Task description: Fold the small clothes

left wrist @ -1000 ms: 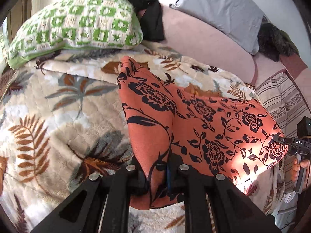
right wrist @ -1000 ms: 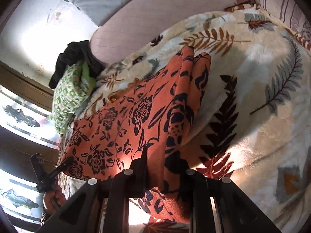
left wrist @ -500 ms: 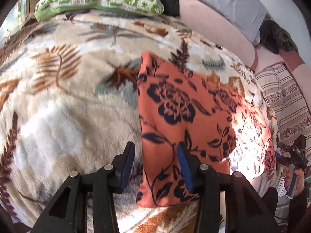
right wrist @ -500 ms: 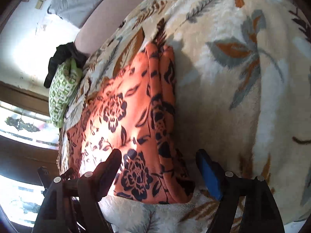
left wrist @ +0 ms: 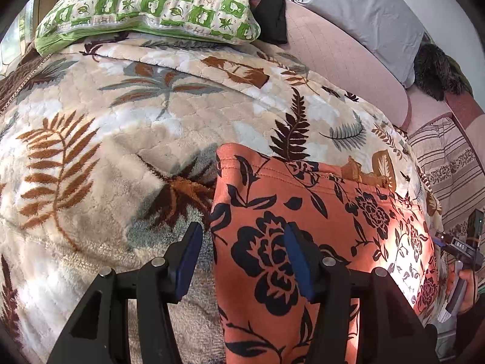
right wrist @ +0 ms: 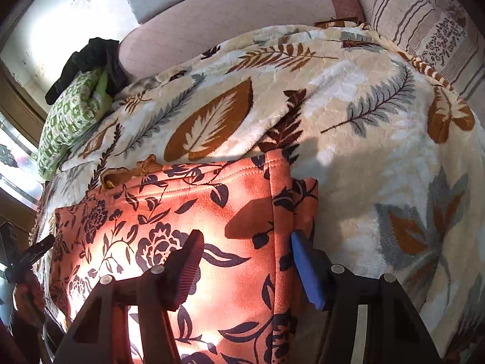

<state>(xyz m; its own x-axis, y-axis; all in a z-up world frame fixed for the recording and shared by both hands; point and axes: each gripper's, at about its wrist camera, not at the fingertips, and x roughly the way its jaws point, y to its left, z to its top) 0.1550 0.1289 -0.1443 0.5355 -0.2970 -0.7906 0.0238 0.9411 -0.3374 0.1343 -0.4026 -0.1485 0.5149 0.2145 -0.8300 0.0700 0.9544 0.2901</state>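
Left wrist view first: the leaf-print blanket (left wrist: 127, 139) fills the whole left half of the frame, wide open plush with nothing lying on it, and the green checked pillow (left wrist: 145, 3) sits far off at the upper left. The left hand-held gripper (left wrist: 242, 261) has its jaws apart, having just been opening, and they straddle the garment's left side edge without pressing it. The orange floral garment (left wrist: 327, 230) lies flat at lower right of centre, its long axis running across the frame from that edge toward the right, its stitched hem along the top. A grey cushion (left wrist: 372, 9) leans at the upper right, and a striped cover (left wrist: 448, 163) borders the blanket on the right.

Over to the right wrist view: the garment (right wrist: 169, 224) spreads from lower left to centre, sunlit, hem on top again. The right hand-held gripper (right wrist: 245, 265) stands apart too, its jaws just having closed in somewhat, one finger over the cloth and the blue-padded one at the doubled right side edge, neither pad pinching. Beyond that edge, bare blanket (right wrist: 379, 157) runs clear to the right.
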